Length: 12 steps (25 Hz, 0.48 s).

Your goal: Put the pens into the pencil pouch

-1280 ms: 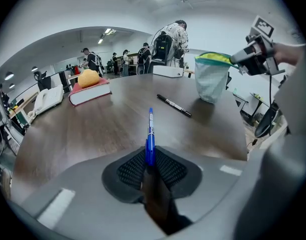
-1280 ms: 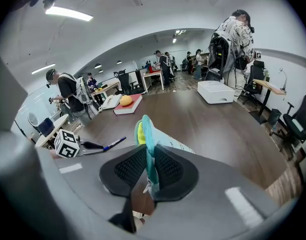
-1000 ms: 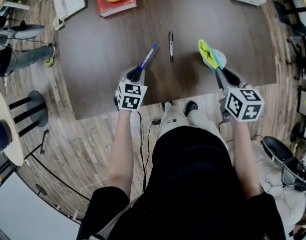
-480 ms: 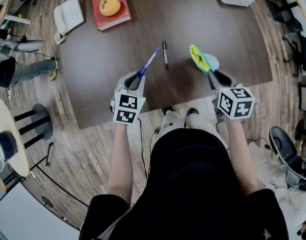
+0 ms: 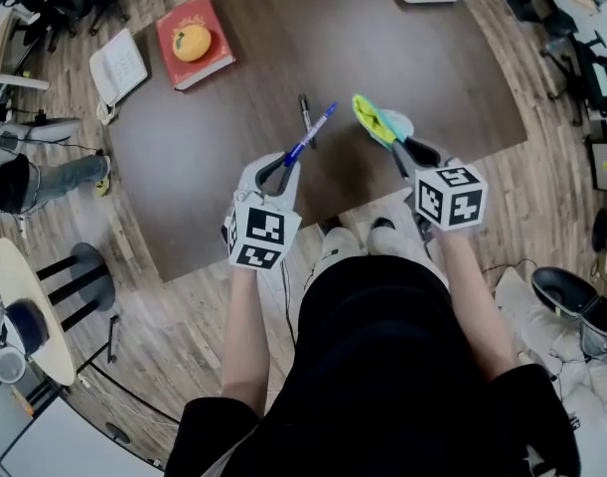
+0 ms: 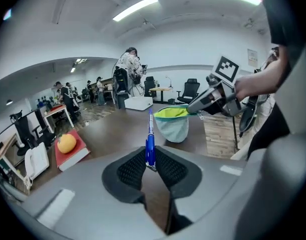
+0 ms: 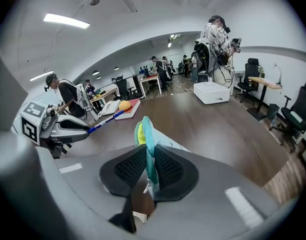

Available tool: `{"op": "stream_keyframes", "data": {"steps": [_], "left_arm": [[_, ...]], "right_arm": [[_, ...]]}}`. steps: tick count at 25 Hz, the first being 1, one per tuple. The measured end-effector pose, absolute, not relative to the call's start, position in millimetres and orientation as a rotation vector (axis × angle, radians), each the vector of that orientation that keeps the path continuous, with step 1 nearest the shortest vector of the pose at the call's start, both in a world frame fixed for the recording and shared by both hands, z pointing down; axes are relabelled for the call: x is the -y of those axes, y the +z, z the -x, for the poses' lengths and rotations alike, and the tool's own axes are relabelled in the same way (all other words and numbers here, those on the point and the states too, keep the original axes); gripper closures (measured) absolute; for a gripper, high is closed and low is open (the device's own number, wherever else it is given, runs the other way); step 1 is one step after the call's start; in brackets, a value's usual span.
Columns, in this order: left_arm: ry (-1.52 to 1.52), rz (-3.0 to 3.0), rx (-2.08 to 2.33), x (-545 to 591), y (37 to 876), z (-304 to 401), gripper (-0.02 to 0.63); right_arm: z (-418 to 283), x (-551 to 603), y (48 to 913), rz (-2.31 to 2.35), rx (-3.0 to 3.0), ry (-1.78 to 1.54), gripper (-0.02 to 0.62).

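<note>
Pouch (image 7: 142, 129) clamped in right gripper (image 7: 146, 156), pen (image 6: 150, 134) in left gripper (image 6: 150, 158); black pen (image 5: 305, 115) overhead only.

1. The person wore a black short-sleeved top (image 5: 382, 366).
2. Below it were light grey trousers (image 5: 348, 244) and black shoes (image 5: 379, 225).
3. The left gripper (image 5: 291, 160) and right gripper (image 5: 397, 145) each had a smooth, moulded grey body.
4. The jaw faces carried black ribbed pads (image 6: 130, 169).
5. Each unit bore a white cube printed with black square markers: left cube (image 5: 263, 237), right cube (image 5: 450, 197).
6. A thin dark cable (image 5: 286, 311) trailed from the left unit.
</note>
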<state>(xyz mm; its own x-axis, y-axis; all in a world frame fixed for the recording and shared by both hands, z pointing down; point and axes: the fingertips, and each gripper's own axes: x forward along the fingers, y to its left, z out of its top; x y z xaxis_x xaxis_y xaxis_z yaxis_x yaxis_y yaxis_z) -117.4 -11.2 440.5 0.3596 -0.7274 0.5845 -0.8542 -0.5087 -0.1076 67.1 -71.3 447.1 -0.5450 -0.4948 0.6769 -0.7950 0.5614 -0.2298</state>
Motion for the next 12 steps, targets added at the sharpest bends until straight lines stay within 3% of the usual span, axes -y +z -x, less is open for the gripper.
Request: {"op": "stream_keyframes", "data": {"steps": [12], "left_arm": [[0.997,-2.485,1.186,3.4,447.6,64.5,0.549]], "right_arm": [[-70.0,67.5,444.9,-1.034,2.248,0.708,0.535]]}}
